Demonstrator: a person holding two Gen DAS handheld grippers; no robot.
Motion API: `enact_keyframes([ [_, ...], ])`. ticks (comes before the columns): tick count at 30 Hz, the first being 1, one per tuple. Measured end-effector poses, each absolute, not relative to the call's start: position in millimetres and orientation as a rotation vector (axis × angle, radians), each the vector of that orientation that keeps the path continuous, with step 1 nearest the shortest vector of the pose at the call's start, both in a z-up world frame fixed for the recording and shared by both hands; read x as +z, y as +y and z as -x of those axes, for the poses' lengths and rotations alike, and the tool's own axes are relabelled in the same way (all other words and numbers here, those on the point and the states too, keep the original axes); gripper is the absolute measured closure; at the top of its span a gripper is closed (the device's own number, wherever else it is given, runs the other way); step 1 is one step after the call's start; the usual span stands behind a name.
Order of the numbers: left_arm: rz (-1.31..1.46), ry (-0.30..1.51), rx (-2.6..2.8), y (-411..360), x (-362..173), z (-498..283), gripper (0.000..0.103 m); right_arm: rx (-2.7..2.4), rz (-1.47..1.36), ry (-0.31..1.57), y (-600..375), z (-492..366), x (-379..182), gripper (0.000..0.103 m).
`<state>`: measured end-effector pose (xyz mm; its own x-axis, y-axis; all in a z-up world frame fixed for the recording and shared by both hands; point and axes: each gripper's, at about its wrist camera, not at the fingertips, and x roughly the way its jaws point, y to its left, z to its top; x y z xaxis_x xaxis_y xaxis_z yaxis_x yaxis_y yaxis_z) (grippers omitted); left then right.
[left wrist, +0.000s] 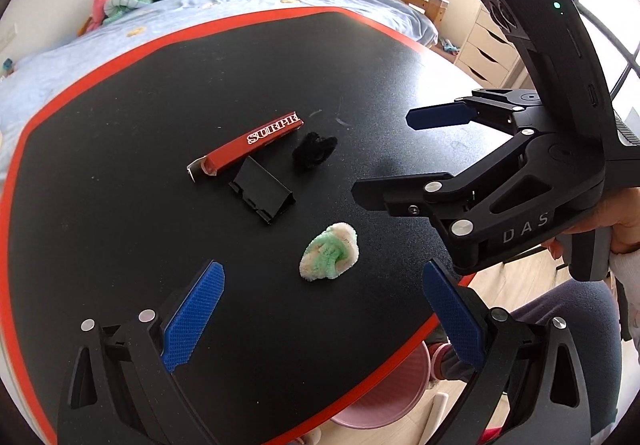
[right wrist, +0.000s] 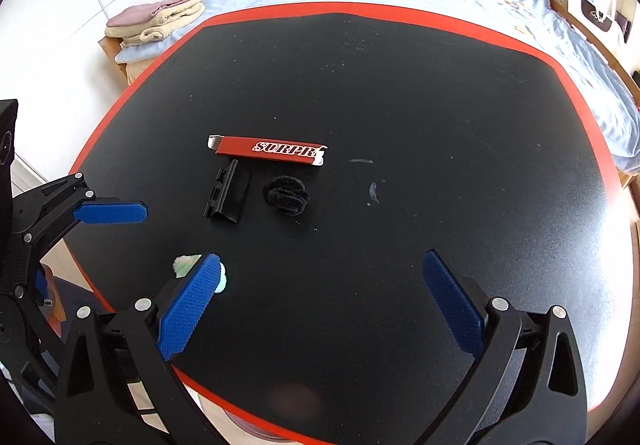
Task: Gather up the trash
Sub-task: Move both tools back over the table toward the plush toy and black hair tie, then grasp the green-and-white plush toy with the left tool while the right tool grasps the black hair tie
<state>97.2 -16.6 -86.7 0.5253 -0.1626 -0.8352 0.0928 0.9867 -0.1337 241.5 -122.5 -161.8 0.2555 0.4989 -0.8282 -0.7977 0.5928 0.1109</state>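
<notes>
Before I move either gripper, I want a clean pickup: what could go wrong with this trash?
The green-and-white fluffy wad lies near the table's red edge; a nudge might push it off. The black fuzzy wad blends into the black mat, so it could be missed. The red wrapper lies flat, so fingers may slide over it.

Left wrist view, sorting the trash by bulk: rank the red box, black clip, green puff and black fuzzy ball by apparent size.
1. red box
2. black clip
3. green puff, though nearest the camera
4. black fuzzy ball
</notes>
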Motion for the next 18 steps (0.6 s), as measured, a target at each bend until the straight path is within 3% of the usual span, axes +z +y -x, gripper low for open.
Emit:
enact_keyframes([
  [3,0.075,1.004,-0.154,-16.0,-89.0,-100.2,0.008,0.919,0.375,0.955,-114.4,-244.3,-166.0,0.006],
  [6,0.074,1.002,-0.158,-16.3,-90.9,-101.7,0.008,0.924,0.39,0.956,-108.5,-247.3,-169.7,0.02],
  [11,0.078,0.986,-0.169,-16.2,-90.5,-103.6,0.01,0.942,0.383,0.937,-103.9,-250.0,-168.8,0.031],
  [13,0.082,0.994,-0.167,-15.4,-92.0,-105.3,0.023,0.947,0.387,0.932,-101.8,-249.8,-167.8,0.041],
  [18,0.074,1.0,-0.17,-18.6,-93.7,-105.5,0.038,0.959,0.397,0.926,-97.9,-247.5,-166.7,0.056],
])
